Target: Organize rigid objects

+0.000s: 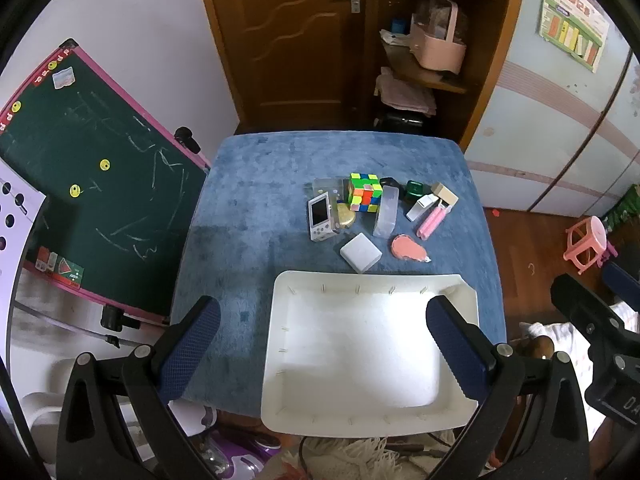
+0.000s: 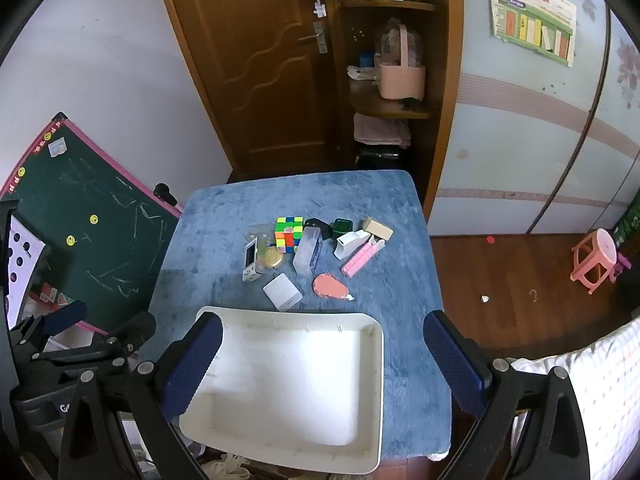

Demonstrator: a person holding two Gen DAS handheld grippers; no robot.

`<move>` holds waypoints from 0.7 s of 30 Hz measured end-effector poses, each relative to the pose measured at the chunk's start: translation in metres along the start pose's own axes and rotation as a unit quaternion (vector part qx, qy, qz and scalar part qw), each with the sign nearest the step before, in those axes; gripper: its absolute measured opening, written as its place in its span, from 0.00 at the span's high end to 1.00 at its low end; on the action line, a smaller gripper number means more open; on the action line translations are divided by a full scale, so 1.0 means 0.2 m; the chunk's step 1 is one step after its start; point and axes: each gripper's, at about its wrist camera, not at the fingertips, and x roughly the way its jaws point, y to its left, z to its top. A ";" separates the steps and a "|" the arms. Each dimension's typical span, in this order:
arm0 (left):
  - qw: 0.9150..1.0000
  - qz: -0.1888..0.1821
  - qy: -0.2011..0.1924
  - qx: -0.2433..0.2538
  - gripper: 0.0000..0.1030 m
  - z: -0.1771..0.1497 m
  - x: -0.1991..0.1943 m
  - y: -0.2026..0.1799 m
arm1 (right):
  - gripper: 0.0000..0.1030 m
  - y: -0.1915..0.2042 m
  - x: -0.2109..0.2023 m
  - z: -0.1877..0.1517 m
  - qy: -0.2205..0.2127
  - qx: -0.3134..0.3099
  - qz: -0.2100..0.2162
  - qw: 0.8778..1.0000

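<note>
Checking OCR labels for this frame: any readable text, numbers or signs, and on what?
"DA", cut off, on the right claw's black body, left wrist view.
"G", cut off, on the left claw's body, right wrist view.
Wall poster: print too blurred to read.
Chalkboard: scribbles only, stickers unreadable.
Table items: no legible text.

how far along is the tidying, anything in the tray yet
Nothing looks done: the white tray holds nothing. Nothing is in hand either; the left tool and right tool are both open and empty, near the tray. Still left on the blue cloth: the puzzle cube, white box, pink clip and the rest.
</note>
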 end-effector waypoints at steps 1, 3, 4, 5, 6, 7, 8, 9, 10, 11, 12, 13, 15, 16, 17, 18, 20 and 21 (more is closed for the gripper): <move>1.000 0.001 0.000 -0.002 0.01 0.00 0.00 0.00 | 0.02 -0.01 0.01 0.00 0.000 0.000 0.000 1.000; 1.000 0.005 0.001 -0.006 0.01 0.02 0.02 -0.01 | 0.02 -0.02 0.02 0.01 0.000 0.000 0.003 1.000; 1.000 0.008 0.000 -0.008 0.01 0.03 0.03 -0.01 | 0.02 -0.04 0.02 0.01 0.000 0.000 0.004 1.000; 1.000 0.010 -0.001 -0.010 0.01 0.04 0.03 -0.02 | 0.02 -0.05 0.03 0.02 0.001 -0.001 0.005 1.000; 1.000 0.012 -0.001 -0.012 0.01 0.04 0.03 -0.02 | 0.02 -0.06 0.03 0.02 0.001 -0.003 0.008 1.000; 1.000 0.014 -0.002 -0.013 0.01 0.05 0.03 -0.02 | 0.02 -0.06 0.04 0.02 0.001 -0.003 0.009 1.000; 1.000 0.016 -0.002 -0.015 0.01 0.05 0.04 -0.03 | 0.02 -0.07 0.04 0.03 0.002 -0.004 0.011 1.000; 1.000 0.018 -0.002 -0.016 0.01 0.06 0.04 -0.03 | 0.02 -0.08 0.05 0.03 0.003 -0.004 0.013 1.000; 1.000 0.019 0.000 -0.017 0.01 0.06 0.05 -0.04 | 0.02 -0.09 0.06 0.04 0.005 -0.004 0.016 1.000; 1.000 0.021 0.002 -0.018 0.01 0.07 0.06 -0.05 | 0.02 -0.11 0.07 0.05 0.006 -0.003 0.020 1.000; 1.000 0.022 0.003 -0.019 0.01 0.08 0.06 -0.06 | 0.02 -0.12 0.07 0.05 0.007 -0.002 0.021 1.000; 1.000 0.023 0.006 -0.020 0.01 0.09 0.08 -0.06 | 0.02 -0.14 0.08 0.06 0.008 0.000 0.022 1.000; 0.999 0.022 0.012 -0.027 0.01 0.11 0.10 -0.07 | 0.02 -0.18 0.11 0.08 0.012 0.007 0.027 1.000; 0.999 0.021 0.015 -0.030 0.01 0.13 0.12 -0.08 | 0.02 -0.20 0.13 0.09 0.016 0.011 0.031 0.999; 0.999 0.016 0.021 -0.036 0.01 0.15 0.14 -0.08 | 0.02 -0.23 0.17 0.11 0.025 0.018 0.041 0.999; 0.999 0.011 0.026 -0.040 0.01 0.16 0.16 -0.08 | 0.02 -0.25 0.20 0.12 0.032 0.023 0.048 0.998; 0.998 0.003 0.035 -0.049 0.01 0.21 0.21 -0.09 | 0.02 -0.28 0.25 0.14 0.042 0.029 0.060 0.997; 0.998 0.003 0.041 -0.053 0.01 0.22 0.25 -0.10 | 0.02 -0.30 0.29 0.16 0.050 0.032 0.066 0.996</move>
